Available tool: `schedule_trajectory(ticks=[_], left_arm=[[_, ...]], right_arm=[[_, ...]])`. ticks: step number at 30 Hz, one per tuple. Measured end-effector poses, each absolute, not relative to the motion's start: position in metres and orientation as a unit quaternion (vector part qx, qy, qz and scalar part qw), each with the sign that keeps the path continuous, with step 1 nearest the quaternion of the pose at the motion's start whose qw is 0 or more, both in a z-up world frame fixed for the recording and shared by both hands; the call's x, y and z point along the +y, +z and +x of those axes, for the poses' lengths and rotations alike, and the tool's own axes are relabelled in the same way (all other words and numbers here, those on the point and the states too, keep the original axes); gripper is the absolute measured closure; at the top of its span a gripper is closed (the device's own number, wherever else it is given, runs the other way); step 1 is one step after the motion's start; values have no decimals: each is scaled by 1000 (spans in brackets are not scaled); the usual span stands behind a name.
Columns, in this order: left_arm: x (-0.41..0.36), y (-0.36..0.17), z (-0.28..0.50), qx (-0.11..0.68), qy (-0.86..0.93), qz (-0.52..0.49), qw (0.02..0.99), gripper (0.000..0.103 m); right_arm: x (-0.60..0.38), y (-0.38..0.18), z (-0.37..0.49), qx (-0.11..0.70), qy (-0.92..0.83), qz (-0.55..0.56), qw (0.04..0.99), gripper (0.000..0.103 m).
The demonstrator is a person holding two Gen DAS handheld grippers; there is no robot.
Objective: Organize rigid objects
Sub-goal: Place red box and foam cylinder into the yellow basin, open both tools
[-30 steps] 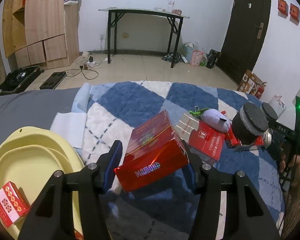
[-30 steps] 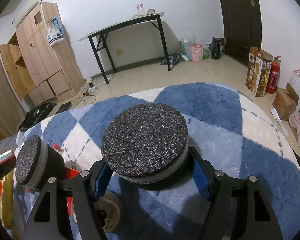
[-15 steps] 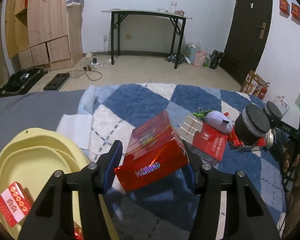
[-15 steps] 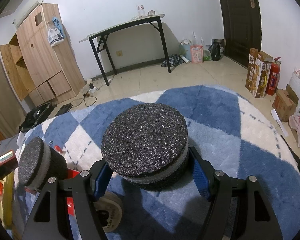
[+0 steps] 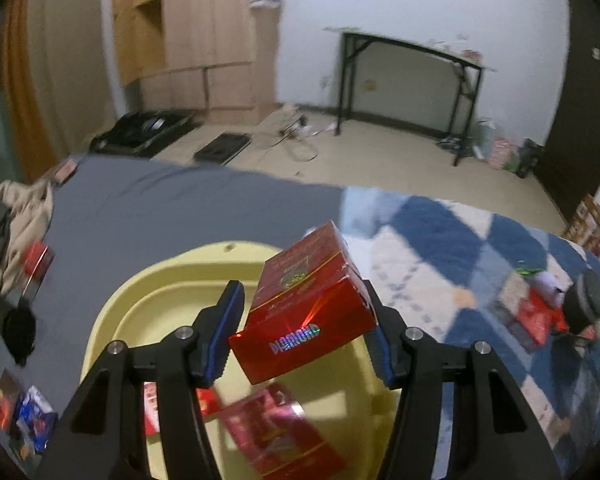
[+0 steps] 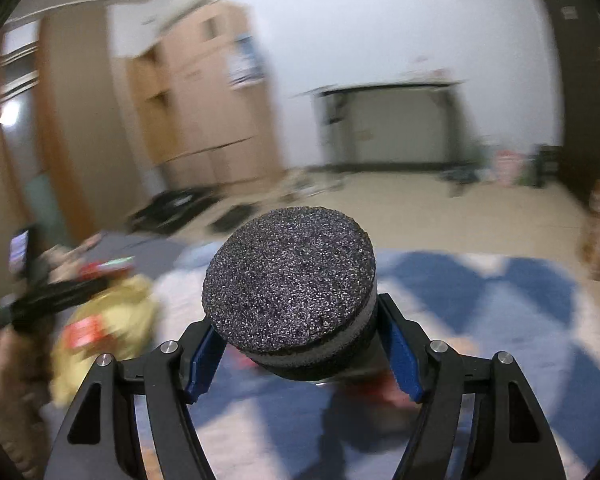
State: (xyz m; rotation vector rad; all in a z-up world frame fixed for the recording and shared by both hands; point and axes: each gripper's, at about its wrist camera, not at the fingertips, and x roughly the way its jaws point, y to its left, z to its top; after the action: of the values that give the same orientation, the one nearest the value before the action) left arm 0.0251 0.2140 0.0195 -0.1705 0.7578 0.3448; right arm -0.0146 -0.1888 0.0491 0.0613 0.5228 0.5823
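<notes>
My left gripper (image 5: 302, 340) is shut on a shiny red box (image 5: 306, 316) marked DIAMOND, held in the air over a pale yellow basin (image 5: 148, 300). Inside the basin lie a larger red packet (image 5: 276, 436) and a small red and white pack (image 5: 152, 408). My right gripper (image 6: 302, 354) is shut on a round black foam-topped jar (image 6: 290, 292), lifted above the blue and white quilt (image 6: 480, 320). In the blurred right wrist view the basin (image 6: 112, 316) sits far left beside a sleeve and hand (image 6: 16, 380). A second black foam jar (image 5: 586, 304) rests on the quilt at right.
Red packs and a purple toy (image 5: 548, 284) lie on the quilt (image 5: 440, 248) at right. Clothes (image 5: 16, 216) and small packets (image 5: 24, 420) lie on the grey sheet at left. A black table (image 5: 412, 80), a wooden cabinet (image 5: 196, 32) and a dark door (image 5: 580, 80) stand beyond.
Both grippers swung left with their loads. The red box went from above the quilt to above the yellow basin. The foam jar rose off the quilt and moved toward the basin.
</notes>
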Motion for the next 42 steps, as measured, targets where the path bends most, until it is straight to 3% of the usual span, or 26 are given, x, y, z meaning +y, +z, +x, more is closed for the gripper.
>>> schedule_trajectory(ticks=[11,20,26,28,29,34,42], left_arm=[[276,-8,11,385,248,-142,877,44],[285,-40,22,419,252,-153,858,45],[287,-35,20,406,264,-163,859,44],[288,-28,17,396,265,-169,863,30],[287,-24,15,388,267,-170,866,17],[279,15,-2,324,260,-176,893,0],[240,77,-19,249,193,-188,930,0]], right_arm=[[-5,24,-72,290,500,-121,807,32],[70,-25,-67,314,535,-183,762,32],[101,-22,-60,304,532,-207,763,32],[104,-24,-60,305,535,-207,760,30],[108,-24,-58,304,535,-210,760,30],[106,-13,-55,308,542,-207,754,3],[17,47,-52,309,509,-151,789,1]])
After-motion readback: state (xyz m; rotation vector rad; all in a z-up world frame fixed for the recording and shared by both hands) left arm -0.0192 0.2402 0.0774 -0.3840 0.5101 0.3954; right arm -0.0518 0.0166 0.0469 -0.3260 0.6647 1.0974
